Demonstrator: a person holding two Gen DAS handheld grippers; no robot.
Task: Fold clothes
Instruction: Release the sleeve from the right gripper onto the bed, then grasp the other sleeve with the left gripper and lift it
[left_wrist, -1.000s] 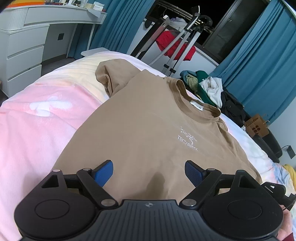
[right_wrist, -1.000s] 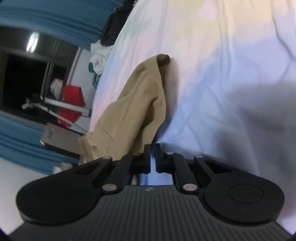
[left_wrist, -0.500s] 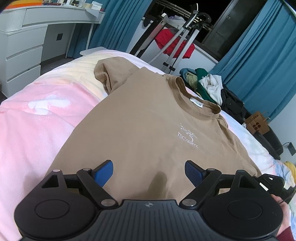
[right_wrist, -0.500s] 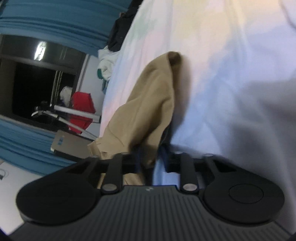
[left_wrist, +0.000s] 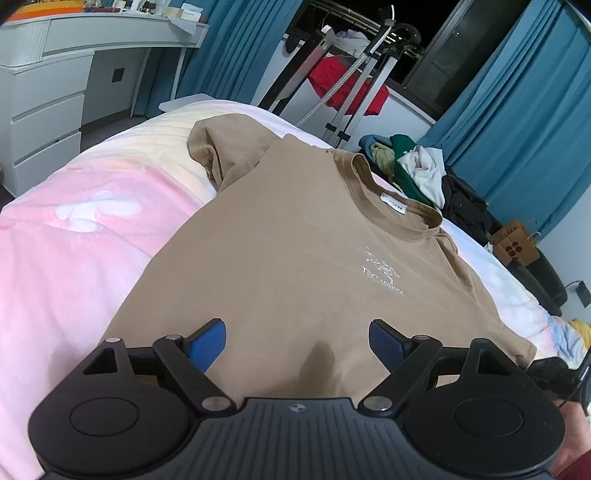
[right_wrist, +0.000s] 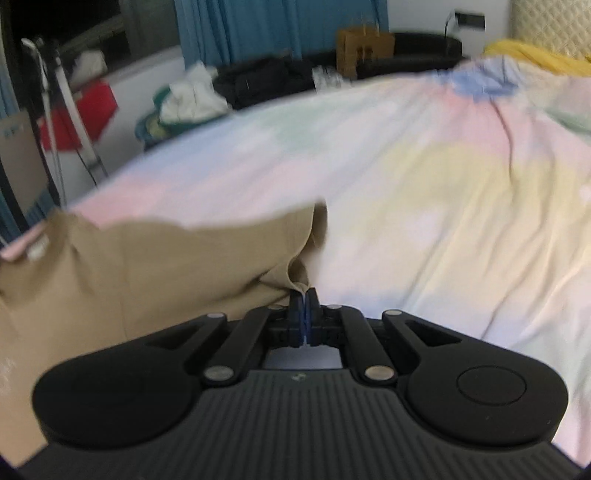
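Shirt (left_wrist: 295, 258) spread front-up across bed (left_wrist: 74, 266), collar toward the far side, white print on the chest, far sleeve bunched beside the shoulder. Left gripper (left_wrist: 297, 341) low over the near hem, blue pads wide apart, holding nothing, cloth lying flat between them. Right gripper (right_wrist: 303, 314) pinched together on what looks like a thin edge of tan cloth at the shirt's right side, sleeve or side seam, hard to say which through the blur; fabric puckered up toward the pinch. Laundry pile (left_wrist: 410, 170) off beyond the collar, well apart from the shirt.

Judged as a side fold under way, the right edge lifted to go across the body; could equally be a tug to flatten the shirt, since no crease shows.

To do either well:
- Keep the pinch firm but shallow, one layer pair only, so the lower layer is not dragged into a lump.
- Lift just enough to clear the body, no higher; a tall lift pulls the collar off line.
- Move parallel to the hem, keeping the edge straight, not swinging in an arc.
- Bring the left pads down on the hem as an anchor, or close them on the matching lower corner, so both ends travel together.
- Watch the bunched far sleeve; flatten it later.
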